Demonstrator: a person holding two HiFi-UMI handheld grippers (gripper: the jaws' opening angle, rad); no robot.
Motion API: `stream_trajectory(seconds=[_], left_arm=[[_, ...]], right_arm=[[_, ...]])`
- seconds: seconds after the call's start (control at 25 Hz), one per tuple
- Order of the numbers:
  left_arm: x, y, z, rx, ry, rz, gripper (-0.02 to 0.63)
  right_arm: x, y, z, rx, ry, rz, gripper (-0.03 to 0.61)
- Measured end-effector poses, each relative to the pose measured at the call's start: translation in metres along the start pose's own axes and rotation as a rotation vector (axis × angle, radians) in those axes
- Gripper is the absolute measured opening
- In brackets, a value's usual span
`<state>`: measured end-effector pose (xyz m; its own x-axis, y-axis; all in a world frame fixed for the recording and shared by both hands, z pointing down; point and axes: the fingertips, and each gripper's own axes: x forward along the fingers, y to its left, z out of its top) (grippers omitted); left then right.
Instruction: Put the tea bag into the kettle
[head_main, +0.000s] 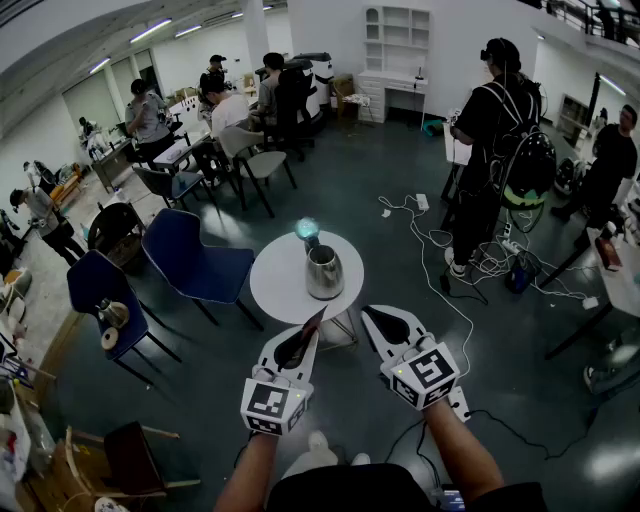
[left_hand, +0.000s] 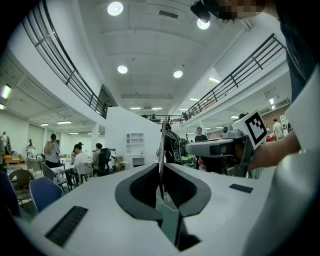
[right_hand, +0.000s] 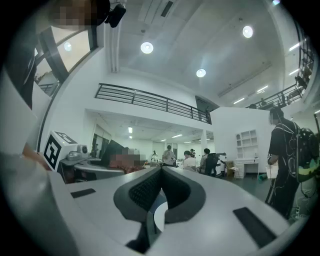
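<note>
1 kettle (head_main: 324, 272), 1 round table (head_main: 275, 287), 1 tea bag (head_main: 298, 348) and 2 grippers, left (head_main: 312, 328) and right (head_main: 370, 316).

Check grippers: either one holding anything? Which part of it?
Left gripper is shut on the tea bag, gripping its near end; the far end pokes past the tips. Right gripper is shut, empty.

A round white table (head_main: 280, 290) stands on a dark floor (head_main: 350, 190). One blue chair (head_main: 195, 262) stands just beside its left edge. A second blue chair (head_main: 98, 290), further left, carries a tape roll (head_main: 110, 339). White cables (head_main: 440, 245) trail across the floor near a standing person in black (head_main: 490, 130). Seated people (head_main: 235, 105) occupy desks at rear left.
</note>
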<state>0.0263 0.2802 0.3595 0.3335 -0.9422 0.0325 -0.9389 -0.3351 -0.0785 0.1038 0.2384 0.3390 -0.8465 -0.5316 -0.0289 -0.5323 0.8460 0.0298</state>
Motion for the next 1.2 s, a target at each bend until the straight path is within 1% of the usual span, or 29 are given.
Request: stream_trajectory(seconds=[0.16,0.32,0.72,1.2], left_arm=[[-0.001,0.000,0.000,0.003,0.002,-0.004,0.040],[-0.001,0.009,0.000,0.002,0.004,-0.009,0.040],[-0.002,0.027,-0.009,-0.001,0.007,-0.010,0.040],[0.029,0.088,-0.014,-0.002,0.001,-0.024,0.040]], right_arm=[[-0.001,0.001,-0.001,0.007,-0.006,-0.007,0.018],[0.009,0.001,-0.001,0.026,-0.010,-0.013,0.018],[0.025,0.007,-0.004,0.021,-0.012,-0.010,0.018],[0.090,-0.007,-0.009,0.032,-0.019,-0.018,0.018]])
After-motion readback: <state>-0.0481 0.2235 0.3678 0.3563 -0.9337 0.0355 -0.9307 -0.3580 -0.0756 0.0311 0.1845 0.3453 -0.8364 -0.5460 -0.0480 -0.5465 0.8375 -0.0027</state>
